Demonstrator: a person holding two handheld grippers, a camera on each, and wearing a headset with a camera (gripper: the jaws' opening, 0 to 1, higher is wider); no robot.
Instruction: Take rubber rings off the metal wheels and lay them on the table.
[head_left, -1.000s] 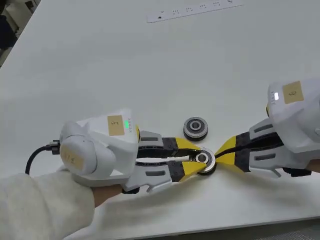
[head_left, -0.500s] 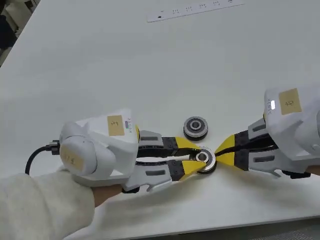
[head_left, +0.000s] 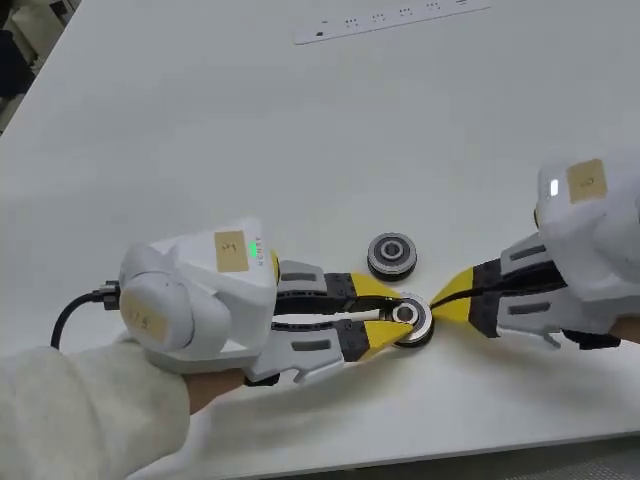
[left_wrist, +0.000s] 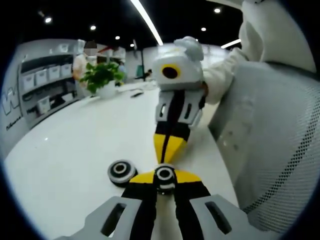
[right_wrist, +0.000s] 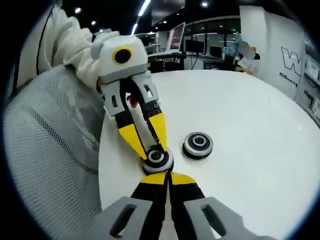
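Observation:
A metal wheel (head_left: 409, 317) with a black rubber ring round its rim is clamped between the yellow tips of my left gripper (head_left: 391, 318) near the table's front edge. My right gripper (head_left: 438, 300) comes in from the right, jaws shut, tips against the wheel's right rim; whether they pinch the ring I cannot tell. In the left gripper view the held wheel (left_wrist: 165, 173) sits between the left gripper (left_wrist: 165, 178) tips, the right gripper (left_wrist: 168, 145) just beyond. The right gripper (right_wrist: 168, 176) points at the wheel (right_wrist: 157, 158). A second ringed wheel (head_left: 391, 254) lies flat just behind.
The white table (head_left: 300, 150) is wide and bare beyond the wheels. A white power strip (head_left: 385, 20) lies at the far edge. The front edge runs close below both grippers. A grey mesh chair back (right_wrist: 50, 150) stands beside the table.
The right gripper's body has shifted slightly right and up, its tips staying at the wheel's rim. The left gripper and both wheels have stayed put.

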